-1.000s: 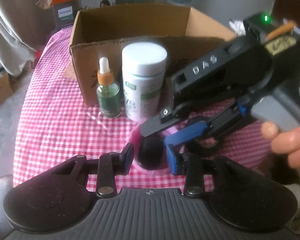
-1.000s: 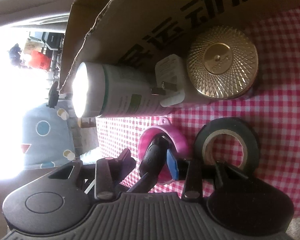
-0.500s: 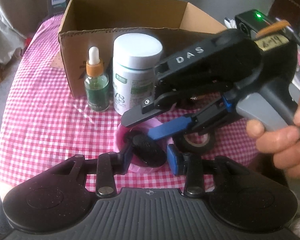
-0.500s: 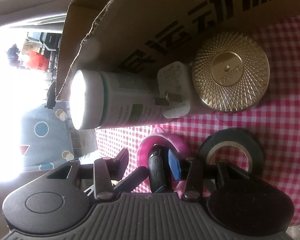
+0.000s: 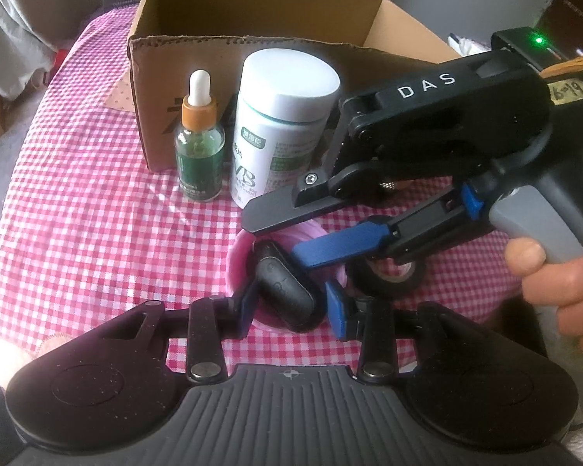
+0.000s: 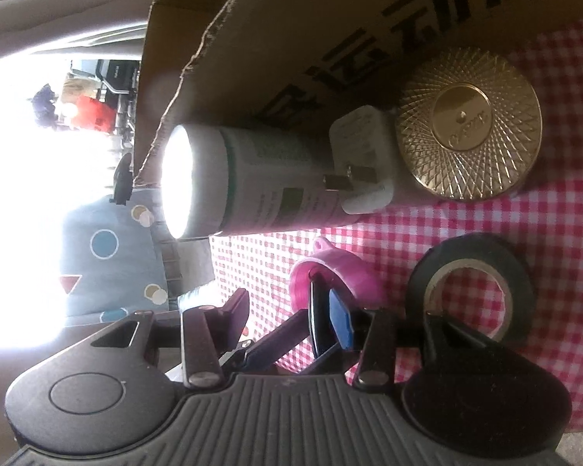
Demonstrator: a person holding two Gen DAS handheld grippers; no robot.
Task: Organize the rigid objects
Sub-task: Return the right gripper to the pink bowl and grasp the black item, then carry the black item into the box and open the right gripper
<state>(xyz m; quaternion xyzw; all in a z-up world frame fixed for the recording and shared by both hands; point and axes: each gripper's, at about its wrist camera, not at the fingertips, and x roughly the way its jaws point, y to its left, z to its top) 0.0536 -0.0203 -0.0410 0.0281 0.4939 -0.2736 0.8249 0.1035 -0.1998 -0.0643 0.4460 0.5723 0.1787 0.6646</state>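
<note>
A black car key fob point(image 5: 285, 289) leans in a small pink cup point(image 5: 238, 260) on the red checked cloth. My left gripper point(image 5: 289, 305) is open, its fingers on either side of the fob and cup. My right gripper point(image 5: 276, 233) comes in from the right above the cup, open, its blue pad point(image 5: 338, 242) close to the fob's top. In the right wrist view the fob point(image 6: 316, 316) stands edge-on beside my blue right finger point(image 6: 340, 324), and the right gripper point(image 6: 287, 318) is open around the pink cup point(image 6: 346, 279).
An open cardboard box point(image 5: 260, 50) stands behind. In front of it are a green dropper bottle point(image 5: 200, 147), a white supplement jar point(image 5: 281, 124), a white plug adapter point(image 6: 363, 159) and a gold round lid point(image 6: 468, 128). A black tape roll point(image 6: 470, 283) lies right of the cup.
The left gripper has pulled back and risen slightly. The fob has tipped upright in the cup as the right gripper's blue finger came beside it.
</note>
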